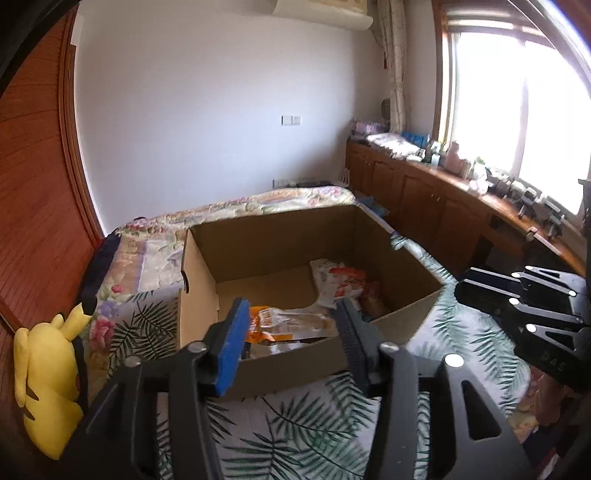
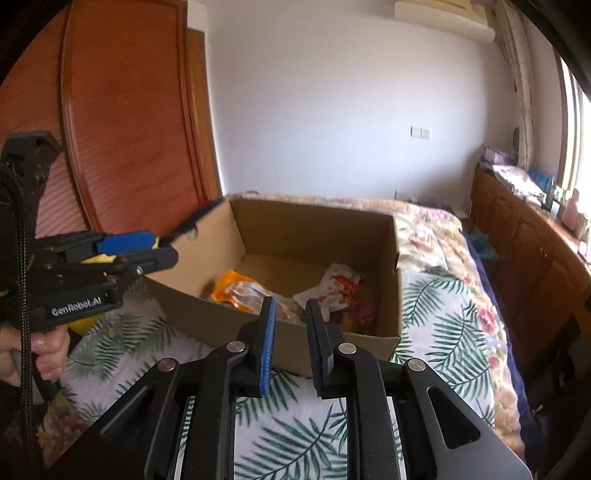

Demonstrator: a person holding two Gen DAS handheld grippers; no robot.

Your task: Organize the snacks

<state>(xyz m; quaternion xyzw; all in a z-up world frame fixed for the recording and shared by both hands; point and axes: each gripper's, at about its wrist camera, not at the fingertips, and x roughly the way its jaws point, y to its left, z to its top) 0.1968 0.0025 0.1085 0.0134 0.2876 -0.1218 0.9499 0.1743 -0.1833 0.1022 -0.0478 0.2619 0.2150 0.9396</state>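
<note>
A home bedroom: floral-quilted bed (image 2: pixel 436 236), wooden wardrobe door (image 2: pixel 122 110), wall-mounted air conditioner (image 1: pixel 325 11), curtained window (image 1: pixel 517 92).

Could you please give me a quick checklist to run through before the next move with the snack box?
1. Cardboard box open at top: ok.
2. Orange packet and white packet inside box: ok.
3. Left claw open, empty: ok.
4. Right claw open, empty: ok.
5. Another snack to pick outside the box: cannot tell.
6. Yellow plush toy apart from box: ok.
</note>
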